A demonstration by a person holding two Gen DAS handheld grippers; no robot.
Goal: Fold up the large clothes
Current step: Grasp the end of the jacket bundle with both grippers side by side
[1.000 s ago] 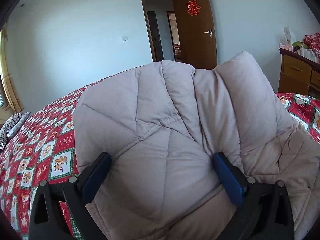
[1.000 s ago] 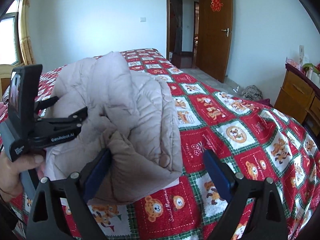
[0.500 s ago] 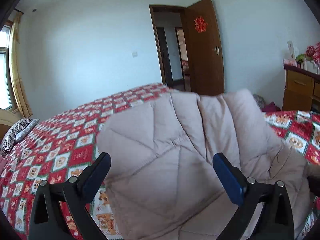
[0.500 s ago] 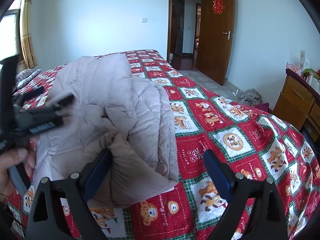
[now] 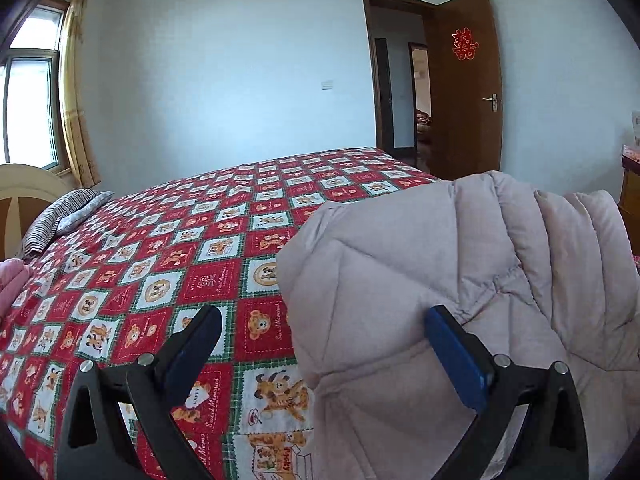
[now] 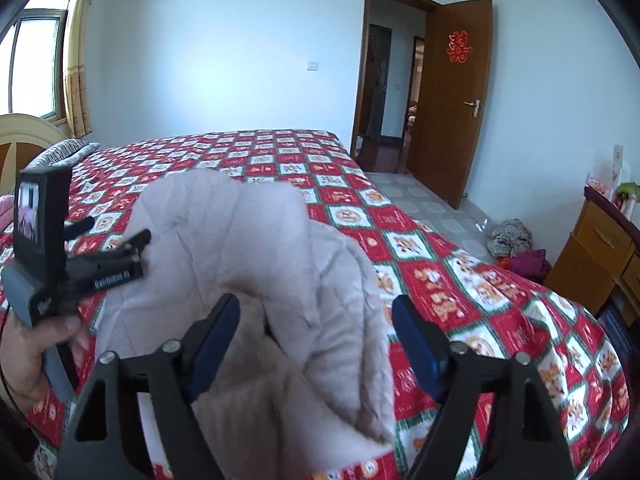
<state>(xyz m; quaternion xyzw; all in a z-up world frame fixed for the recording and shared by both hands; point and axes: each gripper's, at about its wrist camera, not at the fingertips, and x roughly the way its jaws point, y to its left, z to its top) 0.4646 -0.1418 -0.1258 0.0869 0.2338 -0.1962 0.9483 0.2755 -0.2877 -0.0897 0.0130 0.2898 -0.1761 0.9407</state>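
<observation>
- Jacket (image 5: 460,280): pale pinkish-beige quilted puffer, bunched in a mound on the bed, right half of left wrist view; in right wrist view (image 6: 256,280) it fills centre and lower-left.
- Left gripper (image 5: 324,354): fingers spread wide, nothing clamped. Right blue pad (image 5: 454,356) sits against the jacket's quilted surface; left pad is over bare bedspread, apart from the cloth.
- Right gripper (image 6: 316,344): jaws apart, a thick fold of jacket lies between the pads. Left pad (image 6: 214,344) looks to be touching the fabric; right pad stands clear of it. No clamp, so released.
- Right wrist view also shows the left gripper's body (image 6: 76,264) with its small screen, held by the left hand (image 6: 36,352) at the frame's left edge, just beside the jacket's left side. Slightly motion-blurred.
- Bedspread (image 5: 168,272): red and white checks with bear prints, green borders; covers the whole bed under the jacket.
- Striped pillow (image 5: 60,212) at the head end, near the cream headboard (image 5: 28,184).
- Pink fabric (image 5: 10,280) at far left edge, partly cut off; can't tell what it is.
- Brown door (image 6: 454,100) stands open, red paper decoration (image 6: 459,47) on it.
- Wooden dresser (image 6: 600,256) at right; dark red and grey cloth heap (image 6: 516,244) on the tiled floor beside it.
- Window with yellow curtain (image 5: 76,92) upper left.
</observation>
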